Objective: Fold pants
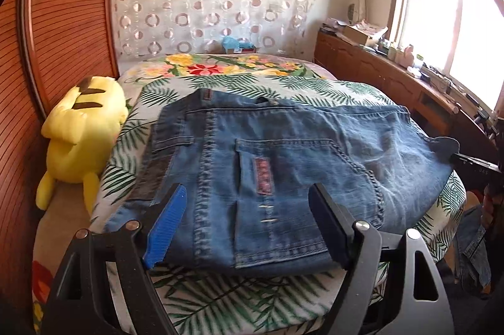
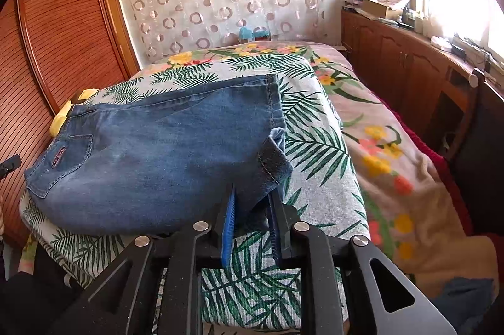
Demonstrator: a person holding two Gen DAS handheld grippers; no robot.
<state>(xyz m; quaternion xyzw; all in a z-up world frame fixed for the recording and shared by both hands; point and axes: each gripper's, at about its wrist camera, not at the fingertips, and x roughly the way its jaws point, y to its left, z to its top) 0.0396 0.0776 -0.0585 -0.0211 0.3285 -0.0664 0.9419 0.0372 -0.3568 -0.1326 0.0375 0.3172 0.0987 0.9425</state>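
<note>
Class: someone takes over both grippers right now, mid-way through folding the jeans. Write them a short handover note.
Left gripper: open, poised over the waist end of the jeans, holding nothing.
Right gripper: jaws narrow, with the cuff end between the pads; whether they still pinch is unclear.
Jeans: on the palm-print cover on the bed, folded over so the cuffs lie back on the body; back pocket facing up. Yellow plush toy lies beside them, clear of the fold.
Done: at least one fold.
Left: free the right gripper, probably square the cuff corner and fold again if a smaller bundle is wanted.
</note>
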